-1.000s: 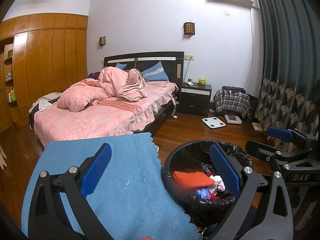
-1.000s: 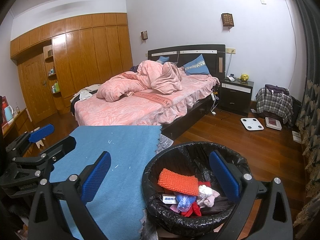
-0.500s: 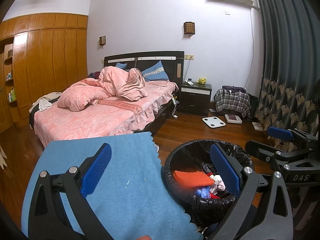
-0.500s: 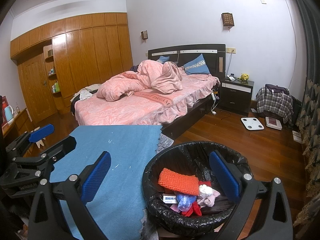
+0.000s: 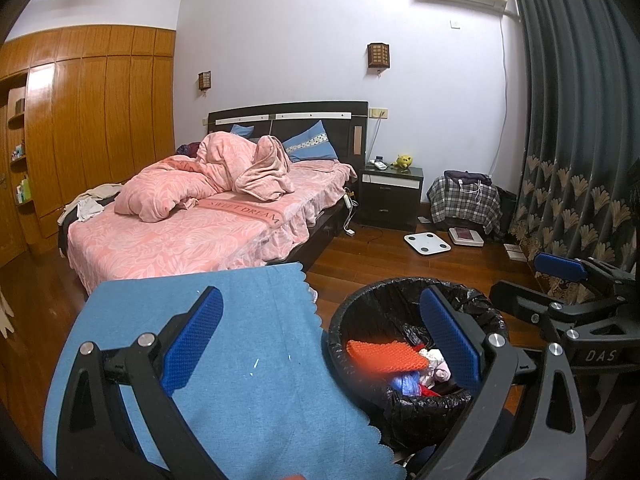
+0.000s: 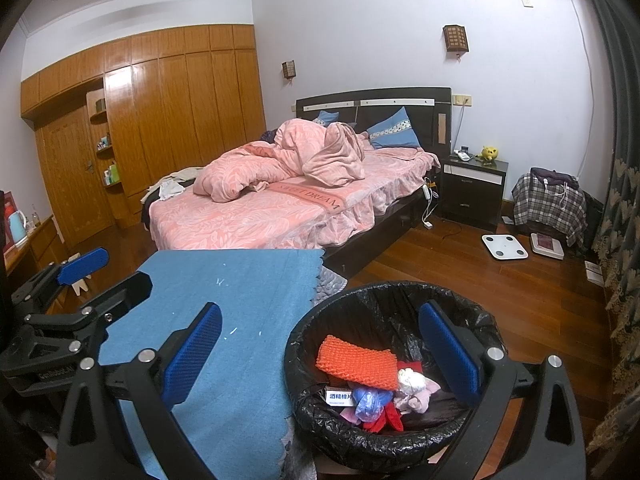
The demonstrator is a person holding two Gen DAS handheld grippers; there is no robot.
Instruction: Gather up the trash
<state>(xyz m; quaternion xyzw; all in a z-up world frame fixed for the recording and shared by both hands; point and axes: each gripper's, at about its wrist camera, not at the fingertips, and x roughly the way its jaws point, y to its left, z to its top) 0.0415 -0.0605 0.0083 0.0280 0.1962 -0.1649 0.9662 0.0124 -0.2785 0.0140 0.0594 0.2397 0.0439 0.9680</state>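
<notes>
A black-lined trash bin stands on the floor beside a blue cloth surface. It holds an orange knitted piece, a blue wrapper, red scraps and pale crumpled bits. The bin also shows in the left wrist view with the orange piece. My right gripper is open and empty above the bin's near edge. My left gripper is open and empty over the cloth's right edge. Each gripper shows in the other's view, the left one and the right one.
A bed with pink bedding stands behind the cloth. A dark nightstand, a white scale and a plaid-covered item line the far wall. Curtains hang at the right. Wooden wardrobes stand at the left.
</notes>
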